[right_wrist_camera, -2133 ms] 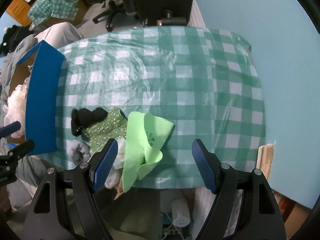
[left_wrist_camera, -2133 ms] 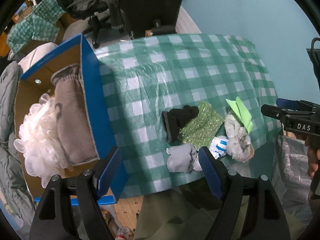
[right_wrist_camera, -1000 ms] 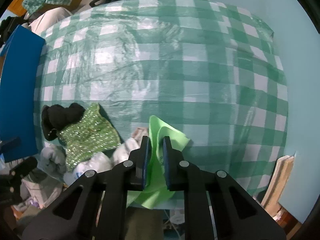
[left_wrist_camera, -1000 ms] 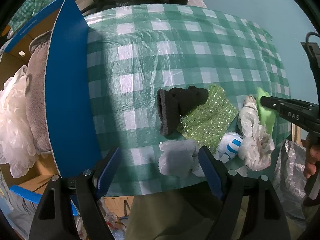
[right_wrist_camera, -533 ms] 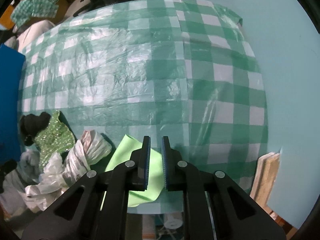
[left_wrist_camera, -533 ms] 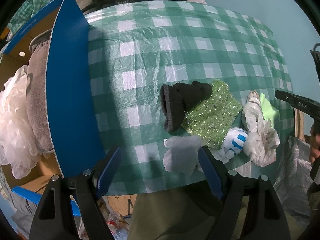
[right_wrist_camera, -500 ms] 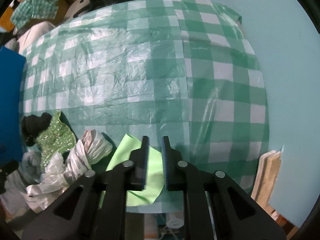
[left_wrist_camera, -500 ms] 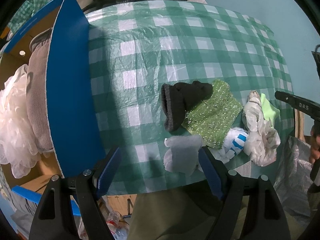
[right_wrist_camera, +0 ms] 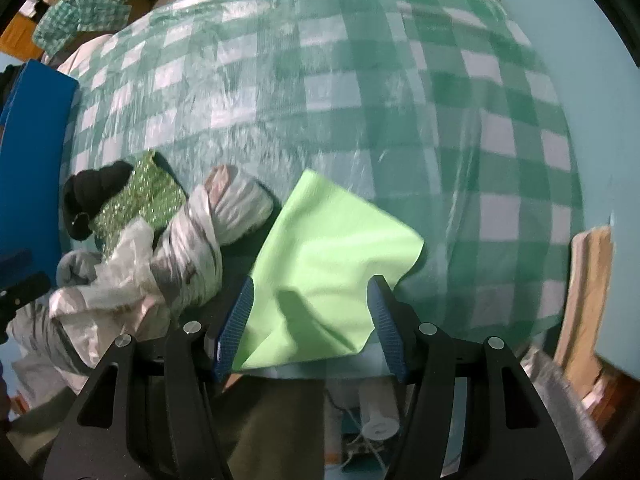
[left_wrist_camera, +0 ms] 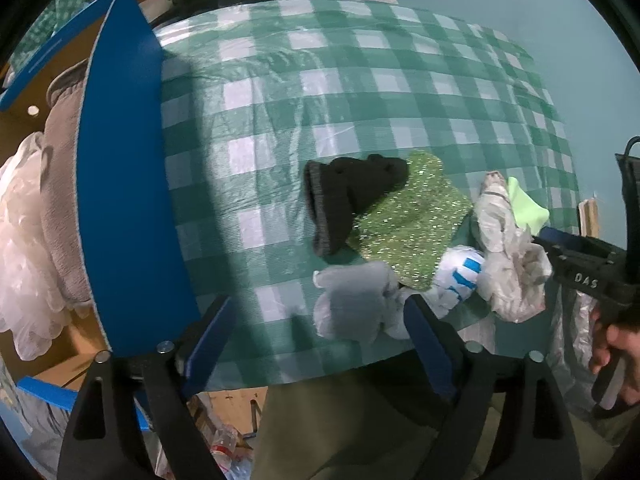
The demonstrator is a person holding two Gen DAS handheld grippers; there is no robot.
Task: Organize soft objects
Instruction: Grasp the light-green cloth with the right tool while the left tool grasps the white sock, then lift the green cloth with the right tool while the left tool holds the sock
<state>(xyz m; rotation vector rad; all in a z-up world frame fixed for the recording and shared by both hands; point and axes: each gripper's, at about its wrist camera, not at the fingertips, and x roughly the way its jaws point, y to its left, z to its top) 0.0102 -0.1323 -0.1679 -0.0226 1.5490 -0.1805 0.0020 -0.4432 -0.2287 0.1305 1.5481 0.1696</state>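
Two sets of tongs stand apart, neither clamping anything. The right tongs point(right_wrist_camera: 310, 316) straddle the lime cloth point(right_wrist_camera: 332, 256), which lies flat at the near edge of the checked surface point(right_wrist_camera: 360, 100); whether their pads touch it is unclear through the blur. Best to pinch a raised fold, not the flat sheet. The left tongs point(left_wrist_camera: 318, 334) hover wide over the grey glove point(left_wrist_camera: 354, 300), beside the blue box point(left_wrist_camera: 124, 184).

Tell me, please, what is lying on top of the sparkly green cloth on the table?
A black sock lies over the far-left corner of the sparkly green cloth. A white-and-blue item overlaps its near edge. Whatever sits beneath the cloth is covered.
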